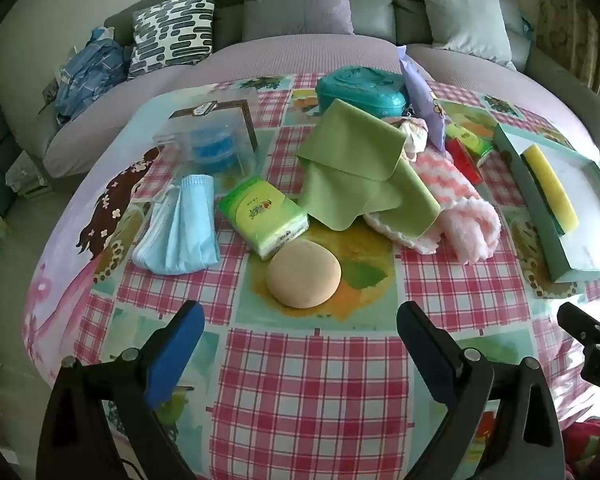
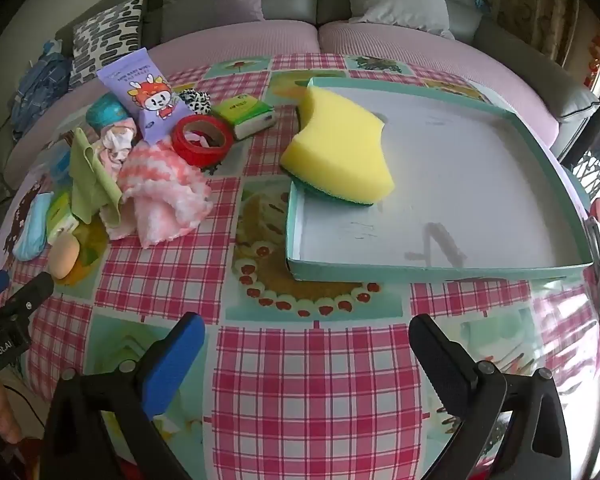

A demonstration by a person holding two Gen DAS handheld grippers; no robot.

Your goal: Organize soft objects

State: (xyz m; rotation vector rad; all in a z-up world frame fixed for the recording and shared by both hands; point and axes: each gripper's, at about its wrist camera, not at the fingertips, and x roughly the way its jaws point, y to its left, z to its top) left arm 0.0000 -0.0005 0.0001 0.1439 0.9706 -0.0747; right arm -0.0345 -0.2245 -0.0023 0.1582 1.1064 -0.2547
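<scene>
With both tools empty and spread apart, the left tool [image 1: 300, 320] should pinch the round beige sponge puff [image 1: 303, 274] at twelve o'clock gently.

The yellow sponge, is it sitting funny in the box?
Yes. The sponge isn't lying flat inside the box. It rests tilted on the box's left wall, partly hanging out over the tablecloth. Both grippers, left and right, are open and touching nothing.

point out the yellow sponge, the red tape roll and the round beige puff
yellow sponge [image 2: 340, 148]: right wrist view, middle of its yellow top face
red tape roll [image 2: 188, 151]: right wrist view, its red outer wall
round beige puff [image 1: 304, 273]: left wrist view, centre of its top
</scene>
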